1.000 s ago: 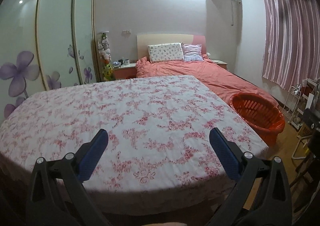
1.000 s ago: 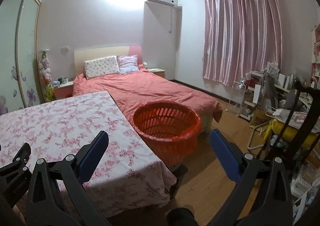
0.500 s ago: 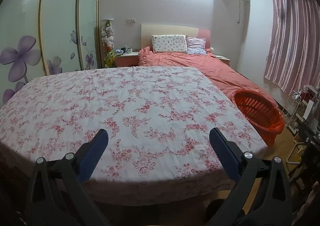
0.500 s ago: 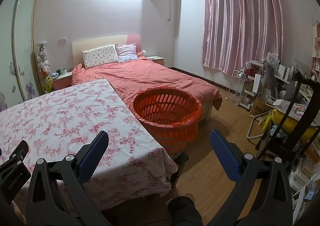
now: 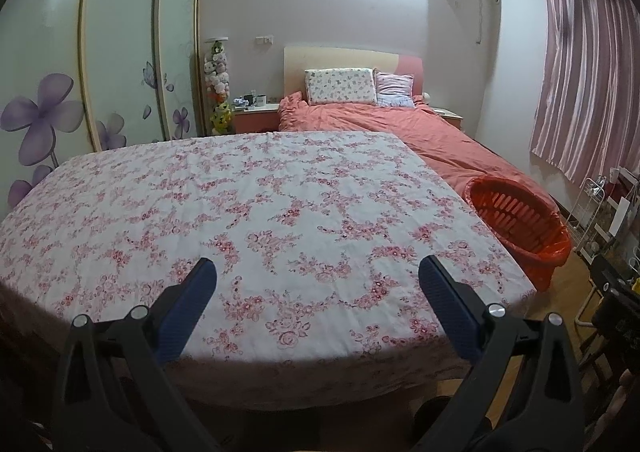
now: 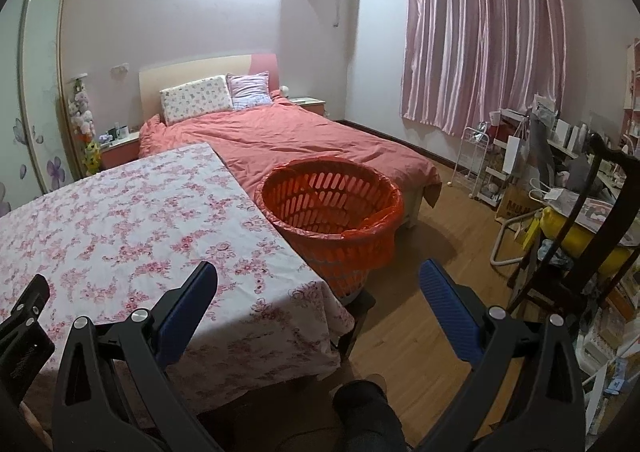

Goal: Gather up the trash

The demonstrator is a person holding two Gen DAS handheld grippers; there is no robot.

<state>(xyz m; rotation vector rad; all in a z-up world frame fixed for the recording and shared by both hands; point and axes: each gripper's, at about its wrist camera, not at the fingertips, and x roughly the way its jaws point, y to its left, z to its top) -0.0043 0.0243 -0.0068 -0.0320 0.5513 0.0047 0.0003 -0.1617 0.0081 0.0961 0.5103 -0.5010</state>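
Both the left gripper (image 5: 316, 272) and right gripper (image 6: 318, 274) hang spread wide and empty over the flowered worktop (image 5: 256, 204), where no trash shows, so collecting looks either finished or unstarted, the orange basket (image 6: 332, 208) standing just beside the worktop.

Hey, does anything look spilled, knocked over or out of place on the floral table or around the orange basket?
Nothing stands out. The floral tablecloth lies flat with no trash visible on it, and the orange basket stands upright beside the table, its red liner folded over the rim.
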